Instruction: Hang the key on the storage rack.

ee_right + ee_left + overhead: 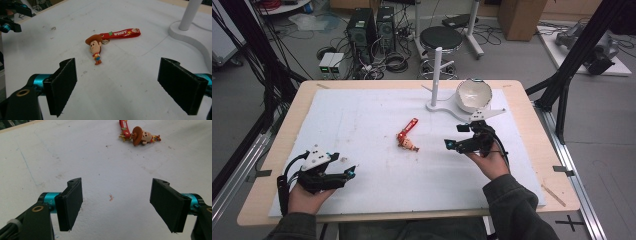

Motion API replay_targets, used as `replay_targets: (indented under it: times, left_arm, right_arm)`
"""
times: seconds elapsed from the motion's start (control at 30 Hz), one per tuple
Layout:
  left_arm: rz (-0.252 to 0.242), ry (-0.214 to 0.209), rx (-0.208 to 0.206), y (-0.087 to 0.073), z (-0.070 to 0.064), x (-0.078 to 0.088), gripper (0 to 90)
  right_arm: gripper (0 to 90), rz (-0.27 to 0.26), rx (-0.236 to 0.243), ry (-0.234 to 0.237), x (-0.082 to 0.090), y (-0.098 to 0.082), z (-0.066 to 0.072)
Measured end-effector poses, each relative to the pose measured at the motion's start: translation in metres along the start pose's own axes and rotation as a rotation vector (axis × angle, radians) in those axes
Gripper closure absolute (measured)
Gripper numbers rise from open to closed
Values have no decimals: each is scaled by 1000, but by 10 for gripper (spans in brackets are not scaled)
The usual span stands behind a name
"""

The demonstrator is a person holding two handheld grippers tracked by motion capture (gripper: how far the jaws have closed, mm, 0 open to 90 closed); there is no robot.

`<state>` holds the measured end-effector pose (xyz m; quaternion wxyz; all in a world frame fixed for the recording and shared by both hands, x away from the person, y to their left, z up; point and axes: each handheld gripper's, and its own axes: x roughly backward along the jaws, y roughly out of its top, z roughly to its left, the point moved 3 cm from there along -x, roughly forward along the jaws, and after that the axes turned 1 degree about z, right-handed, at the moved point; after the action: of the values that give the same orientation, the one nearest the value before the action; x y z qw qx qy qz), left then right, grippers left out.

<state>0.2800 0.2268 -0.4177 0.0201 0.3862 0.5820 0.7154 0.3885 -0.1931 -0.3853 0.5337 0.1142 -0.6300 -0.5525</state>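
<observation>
Nearest the high camera, at 7 o'clock on the counter (522,100), your left claw (353,171) rests low on the white sheet (362,125), held from below by your left hand (307,197). Its own view shows both black pads spread wide with bare sheet between them, so it is open and grips nothing.

Your right claw (454,136) sits at about 4 o'clock from the sheet's middle, pointing toward 9 o'clock, with your right hand (489,162) behind it. Its pads also stand wide apart with nothing between them: open, empty.

The cowboy keychain figure (408,144) lies flat near the middle of the sheet, between the two claws and touched by neither. Its red strap (408,128) runs off toward 1 o'clock. From your right claw's view the figure (95,47) lies ahead at about 11 o'clock, head away from you and feet toward the pads, the strap (122,33) leading to 2 o'clock. From your left claw's view the figure (142,137) lies farther off, at 1 o'clock.

At 1 o'clock on the counter stands a white post stand (438,75), and just beside it, at its 3 o'clock, a white bowl (473,95).
</observation>
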Motion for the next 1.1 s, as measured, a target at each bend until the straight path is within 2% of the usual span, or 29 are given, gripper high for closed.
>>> replay_targets:
  times: [0.2, 0.57, 0.87, 1.0, 1.1]
  left_arm:
    - [2, -2, -2, 0, 0, 0, 267]
    - [-1, 0, 0, 0, 1, 0, 267]
    - [-1, -2, 0, 0, 1, 0, 267]
    - [-3, -2, 1, 0, 2, 0, 267]
    - [-3, -1, 3, 0, 3, 1, 267]
  right_arm:
    - [180, 29, 1, 12, -21, 21, 3]
    - [207, 97, -57, 9, -64, 53, 2]
    - [237, 134, -42, 27, -93, 74, 11]
    - [313, 152, -18, 34, -107, 84, 17]
    - [351, 190, -22, 40, -117, 85, 19]
